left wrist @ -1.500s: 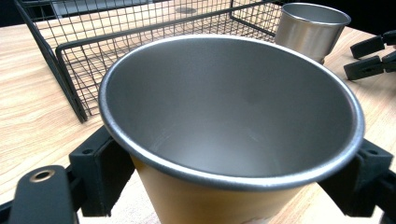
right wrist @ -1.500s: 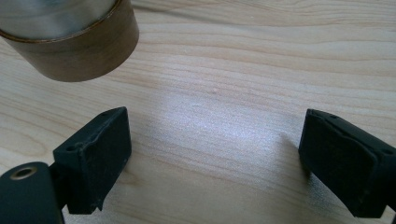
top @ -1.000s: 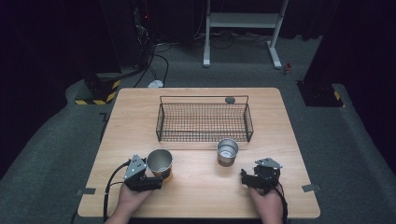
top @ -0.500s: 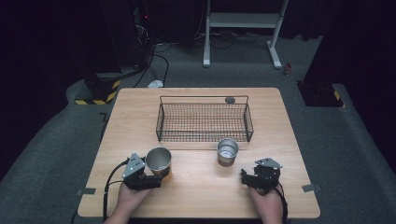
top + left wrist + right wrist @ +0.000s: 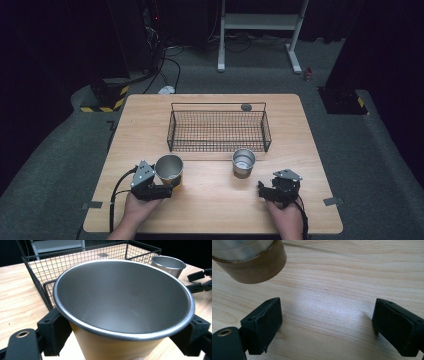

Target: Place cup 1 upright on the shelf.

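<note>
A steel cup (image 5: 169, 167) with a tan outer wall stands at the table's front left, and my left gripper (image 5: 169, 184) is shut on it. In the left gripper view the cup (image 5: 125, 302) sits wide-mouthed and empty between the black pads (image 5: 53, 332), one pressing on each side. A second, smaller steel cup (image 5: 243, 162) stands just in front of the wire basket (image 5: 218, 131). My right gripper (image 5: 261, 190) rests at the front right, open, its jaws pointing left. In the right gripper view (image 5: 327, 325) bare wood lies between the pads, with that cup's base (image 5: 249, 265) at the upper left.
The black wire basket (image 5: 37, 280) spans the middle of the wooden table (image 5: 210, 210) and holds nothing. A small dark round object (image 5: 246, 106) lies behind it near the far edge. The second cup (image 5: 167, 263) and the right gripper's jaws (image 5: 200, 281) lie to the held cup's right.
My left gripper and its cup have edged slightly away from the front edge. The right gripper and the other cup have kept still.
</note>
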A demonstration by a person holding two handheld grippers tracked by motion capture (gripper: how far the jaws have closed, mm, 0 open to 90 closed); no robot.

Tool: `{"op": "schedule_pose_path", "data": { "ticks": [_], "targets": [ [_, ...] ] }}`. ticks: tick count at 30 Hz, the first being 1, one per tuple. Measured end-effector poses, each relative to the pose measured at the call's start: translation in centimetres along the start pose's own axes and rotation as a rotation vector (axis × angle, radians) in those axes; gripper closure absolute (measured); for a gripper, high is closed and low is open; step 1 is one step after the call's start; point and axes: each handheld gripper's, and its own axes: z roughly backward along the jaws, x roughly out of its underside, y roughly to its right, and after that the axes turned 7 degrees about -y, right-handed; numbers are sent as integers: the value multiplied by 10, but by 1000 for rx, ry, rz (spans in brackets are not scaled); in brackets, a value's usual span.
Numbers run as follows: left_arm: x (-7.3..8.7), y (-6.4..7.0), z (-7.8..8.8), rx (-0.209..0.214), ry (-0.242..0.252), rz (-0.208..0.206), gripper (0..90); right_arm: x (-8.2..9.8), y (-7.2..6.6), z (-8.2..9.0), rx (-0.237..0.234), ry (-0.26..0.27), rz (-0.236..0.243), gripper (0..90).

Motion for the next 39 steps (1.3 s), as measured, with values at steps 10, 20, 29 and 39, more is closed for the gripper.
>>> {"op": "schedule_pose_path", "data": {
  "ticks": [10,20,29,39],
  "targets": [
    [-12,3,-1,3,6,-14,148,0,0,0,0,0,0,92],
    [-23,4,-2,11,21,-12,148,0,0,0,0,0,0,92],
    [-35,4,-3,17,34,-8,148,0,0,0,0,0,0,92],
    [-44,3,-6,19,43,-3,148,0,0,0,0,0,0,92]
  ]
}}
